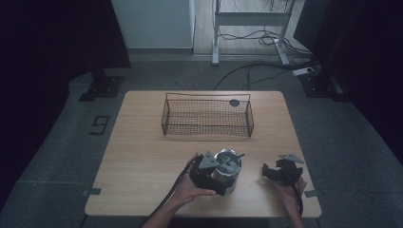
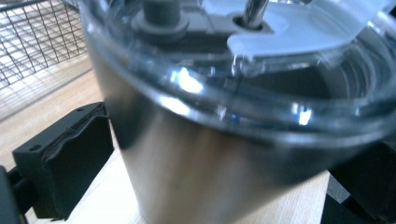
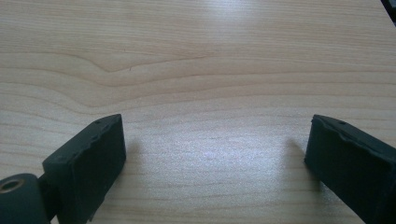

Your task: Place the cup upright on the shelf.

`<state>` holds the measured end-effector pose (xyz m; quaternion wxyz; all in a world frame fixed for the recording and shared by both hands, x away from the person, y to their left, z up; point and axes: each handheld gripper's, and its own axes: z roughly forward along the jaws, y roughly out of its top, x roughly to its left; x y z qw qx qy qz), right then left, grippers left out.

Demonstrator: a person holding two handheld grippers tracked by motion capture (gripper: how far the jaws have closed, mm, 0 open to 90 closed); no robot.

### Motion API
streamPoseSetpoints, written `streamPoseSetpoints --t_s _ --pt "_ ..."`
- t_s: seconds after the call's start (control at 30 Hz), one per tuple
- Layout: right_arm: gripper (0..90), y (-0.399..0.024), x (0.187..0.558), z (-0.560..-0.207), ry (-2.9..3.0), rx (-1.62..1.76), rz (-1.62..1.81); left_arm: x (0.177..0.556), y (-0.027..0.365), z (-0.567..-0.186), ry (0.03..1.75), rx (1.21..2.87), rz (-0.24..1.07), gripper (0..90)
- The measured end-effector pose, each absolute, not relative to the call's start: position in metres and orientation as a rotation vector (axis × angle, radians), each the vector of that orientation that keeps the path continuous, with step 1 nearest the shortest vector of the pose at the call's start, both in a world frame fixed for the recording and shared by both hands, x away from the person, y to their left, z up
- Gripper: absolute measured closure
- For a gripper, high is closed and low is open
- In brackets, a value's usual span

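A steel tumbler point(image 1: 227, 167) with a clear lid stands upright on the wooden table point(image 1: 142, 161), near the front middle. My left gripper point(image 1: 224, 179) is open, with one jaw on each side of the tumbler point(image 2: 210, 163). In the left gripper view its left pad point(image 2: 65, 158) sits just beside the steel wall, and the right jaw is mostly hidden behind the cup. To the tumbler's right, my right gripper point(image 1: 266, 172) rests low over bare wood. Its jaws point(image 3: 215, 158) are spread wide with nothing between them.
An empty black wire basket point(image 1: 206, 118) stands across the far middle of the table, and its mesh point(image 2: 37, 42) shows behind the tumbler. A small dark round spot point(image 1: 234, 102) lies by the basket's far right corner. Cables and a desk frame are on the floor beyond.
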<state>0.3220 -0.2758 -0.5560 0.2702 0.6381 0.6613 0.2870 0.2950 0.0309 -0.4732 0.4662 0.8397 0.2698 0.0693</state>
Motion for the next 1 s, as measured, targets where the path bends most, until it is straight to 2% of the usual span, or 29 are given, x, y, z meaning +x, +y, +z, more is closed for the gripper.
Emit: streamPoseSetpoints --t_s 1.0 --pt "4.8 -0.276 0.322 -0.556 1.782 1.72 0.774 0.298 0.01 -0.484 0.613 2.047 0.282 3.0"
